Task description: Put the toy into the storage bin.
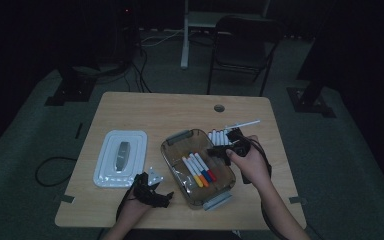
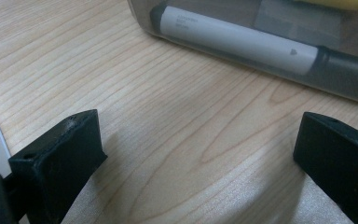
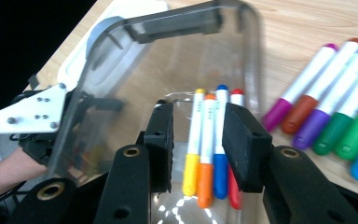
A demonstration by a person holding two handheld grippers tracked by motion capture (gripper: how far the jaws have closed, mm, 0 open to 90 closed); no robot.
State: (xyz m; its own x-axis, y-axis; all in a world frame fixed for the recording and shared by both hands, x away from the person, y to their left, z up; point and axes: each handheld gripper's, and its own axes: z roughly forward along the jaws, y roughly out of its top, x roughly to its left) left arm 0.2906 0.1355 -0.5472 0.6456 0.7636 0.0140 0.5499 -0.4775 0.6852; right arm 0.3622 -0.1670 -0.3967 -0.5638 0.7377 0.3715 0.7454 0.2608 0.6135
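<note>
On the light wooden table [image 1: 145, 107] sits a see-through smoky plastic box [image 1: 176, 165] with grey clips at its two short ends. Four white markers lie side by side on its floor. Their caps are yellow, orange, blue and red. In the right gripper view the yellow-capped marker [image 3: 193, 154], the orange-capped marker [image 3: 206, 154], the blue-capped marker [image 3: 220, 149] and the red-capped marker [image 3: 235, 100] all touch each other, caps toward the camera.

A flat white plastic lid [image 1: 120, 157] with a grey handle in its middle lies on the table just left of the box. A row of more white markers [image 1: 219, 136] lies on the bare wood just past the far right side of the box. Up close, their caps are pink, brown, purple, green and blue.

The right gripper [image 3: 196, 140] hangs above the box, over the four markers. Its black jaws are partly spread and nothing is between them. No marker touches them.

The left gripper [image 2: 193, 154] rests low on the table near the front left side of the box. Its jaws are spread wide with only bare wood between them. Through the box wall close by, a white marker with a dark cap [image 2: 242, 42] shows.

The table has a small round hole [image 1: 219, 107] near its far edge. Around it the room is dark, with grey carpet [image 1: 30, 140], a black folding chair [image 1: 245, 47] and loose cables [image 1: 50, 167] on the floor.
</note>
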